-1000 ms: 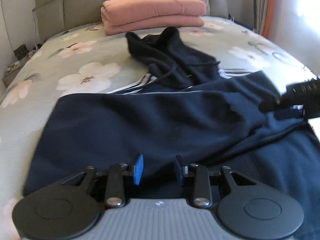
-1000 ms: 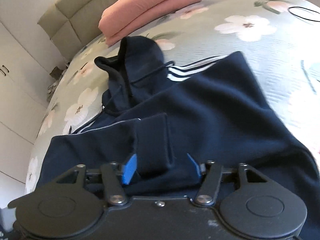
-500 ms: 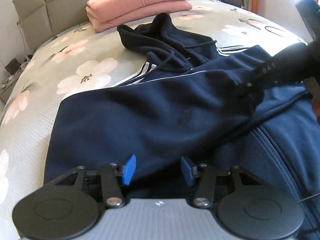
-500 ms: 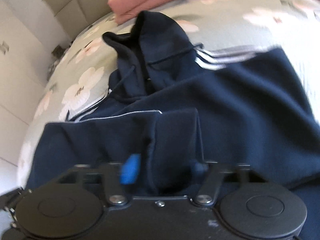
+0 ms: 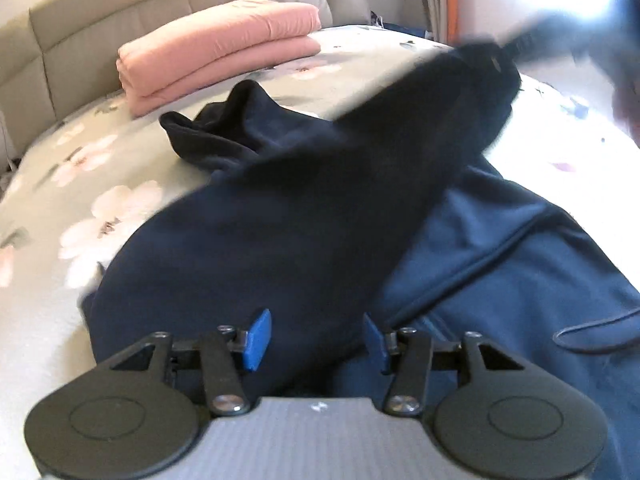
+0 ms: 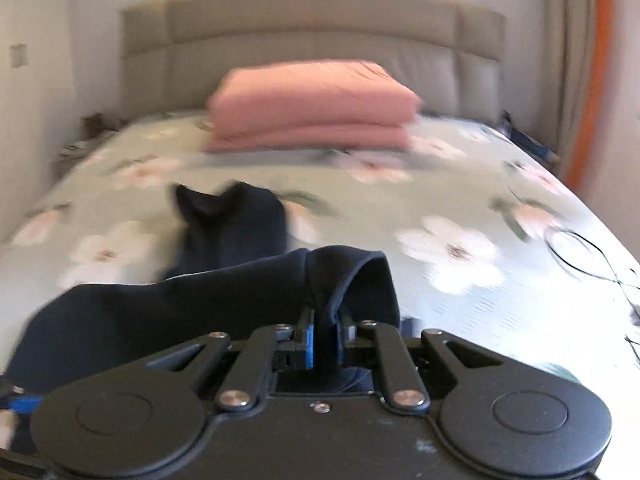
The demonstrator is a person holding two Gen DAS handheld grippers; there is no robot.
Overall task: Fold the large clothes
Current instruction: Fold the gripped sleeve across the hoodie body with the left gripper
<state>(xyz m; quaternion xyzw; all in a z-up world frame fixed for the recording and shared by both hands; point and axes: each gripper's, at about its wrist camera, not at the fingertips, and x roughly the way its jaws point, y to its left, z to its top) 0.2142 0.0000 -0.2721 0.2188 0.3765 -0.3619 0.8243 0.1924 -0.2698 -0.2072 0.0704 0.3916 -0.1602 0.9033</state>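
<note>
On the floral bedspread (image 5: 48,208), your navy hoodie (image 5: 280,240) lay spread across the foreground, its hood (image 5: 224,128) bunched toward the headboard (image 5: 100,36). At far left in the left wrist view, white and pink blossoms showed on the grey-green cover. Your left gripper (image 5: 316,338) sat low over the hoodie's near edge, its blue-tipped fingers (image 5: 258,338) spread apart with dark cloth lying between them, gripping nothing. Further right, a sleeve (image 5: 440,112) rose off the bed in a long dark band toward the upper right corner, where motion blur hid what held it, probably your other tool. A thin dark cord (image 5: 592,336) curled on the cloth at the right edge.

From the right wrist view, your right gripper (image 6: 325,338) had its fingers pressed together on a fold of that sleeve's cuff (image 6: 352,280), the cloth looping up above the tips. Beyond it, the hood (image 6: 232,224) rested on the bedspread (image 6: 460,208), and a folded pink blanket (image 6: 312,108) sat against the headboard (image 6: 312,36). At right, a curtain (image 6: 576,60) hung with an orange stripe.
</note>
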